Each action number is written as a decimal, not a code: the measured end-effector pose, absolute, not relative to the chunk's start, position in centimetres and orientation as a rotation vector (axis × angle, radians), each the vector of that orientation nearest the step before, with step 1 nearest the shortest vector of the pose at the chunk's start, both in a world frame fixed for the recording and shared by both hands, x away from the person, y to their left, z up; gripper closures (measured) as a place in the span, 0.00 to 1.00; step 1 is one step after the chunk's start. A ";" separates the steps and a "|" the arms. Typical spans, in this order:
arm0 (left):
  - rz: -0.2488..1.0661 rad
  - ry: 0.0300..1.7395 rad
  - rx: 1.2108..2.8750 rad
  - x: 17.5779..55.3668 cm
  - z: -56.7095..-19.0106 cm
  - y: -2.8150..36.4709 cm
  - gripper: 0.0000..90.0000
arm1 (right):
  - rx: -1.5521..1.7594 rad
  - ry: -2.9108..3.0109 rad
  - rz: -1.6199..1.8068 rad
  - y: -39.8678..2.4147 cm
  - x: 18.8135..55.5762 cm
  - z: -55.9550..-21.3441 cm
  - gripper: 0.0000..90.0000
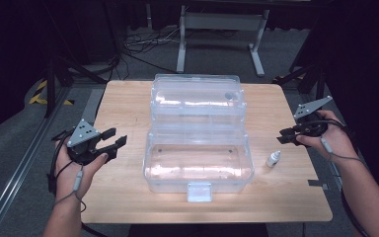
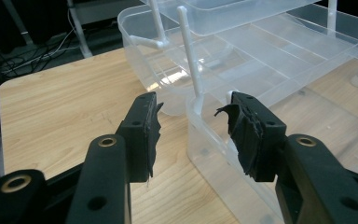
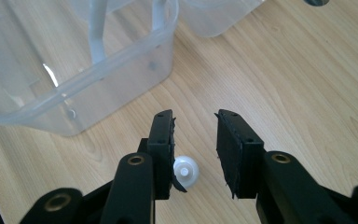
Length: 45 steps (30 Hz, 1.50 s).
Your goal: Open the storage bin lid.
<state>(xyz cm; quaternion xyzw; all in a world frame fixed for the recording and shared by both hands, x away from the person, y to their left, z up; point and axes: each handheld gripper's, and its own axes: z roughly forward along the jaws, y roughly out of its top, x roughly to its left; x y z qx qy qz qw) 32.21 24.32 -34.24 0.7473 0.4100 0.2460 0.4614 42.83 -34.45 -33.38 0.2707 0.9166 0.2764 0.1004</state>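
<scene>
The right gripper [image 1: 288,136] is held above the table's right edge, pointed left toward the box; its jaws are parted, nothing clamped. No earlier pic, so only the present gap is noted. In the right gripper view the small white dropper bottle [image 3: 185,171] is seen from above, standing below the jaws, just beside the left-hand pad [image 3: 164,140] and partly hidden by it; whether pad and cap touch can't be told, prob. not. In the high view the bottle [image 1: 273,159] stands upright on the table [image 1: 128,103], near the box's right end, betw. the box and the right hand [image 1: 333,140].

The left gripper [image 1: 116,140] is held at the table's left edge, pointed right at the box, grey plate on top, cable trailing down the forearm. Its jaws are also apart and empty; in the left gripper view the torn black pads [image 2: 153,135] frame the box's near-left corner w/o touching it.

The clear plastic box [image 1: 197,165] sits mid-table, opened out: lower tub nearest, a divided tray raised behind it on white arms [image 2: 189,60], lid section farthest. A latch tab [image 1: 199,191] is seen on the near wall. The tub looks empty.

Beyond the far edge, a white desk frame [image 1: 222,29] and floor cables are visible.
</scene>
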 end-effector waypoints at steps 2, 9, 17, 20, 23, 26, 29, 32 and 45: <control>0.599 1.004 1.842 32.2 -34.3 24.3 0.59 | 0.790 2.737 0.769 -34.2 43.0 -33.6 0.75; 0.586 1.008 1.852 32.3 -34.4 24.4 0.59 | 0.748 2.800 0.641 -33.3 43.6 -33.9 0.76; 0.575 1.002 1.861 32.4 -34.4 24.1 0.58 | 0.681 2.864 0.475 -32.1 43.9 -34.3 0.75; 0.587 0.993 1.857 32.4 -34.4 24.1 0.58 | 0.673 2.884 0.425 -31.8 43.9 -34.6 0.75; 0.576 0.987 1.859 32.5 -34.3 24.0 0.58 | 0.668 2.897 0.410 -31.7 44.0 -34.8 0.75; 0.575 0.983 1.860 32.7 -34.3 23.9 0.58 | 0.673 2.907 0.379 -31.8 44.1 -35.2 0.74; 0.573 0.979 1.862 32.8 -34.3 23.8 0.58 | 0.672 2.915 0.351 -31.8 44.2 -35.5 0.73; 0.573 0.984 1.861 32.7 -34.4 23.8 0.58 | 0.658 2.928 0.325 -31.8 44.4 -35.9 0.72; 0.585 1.019 1.845 32.2 -34.5 24.6 0.57 | 0.644 2.978 0.233 -31.4 45.2 -38.0 0.68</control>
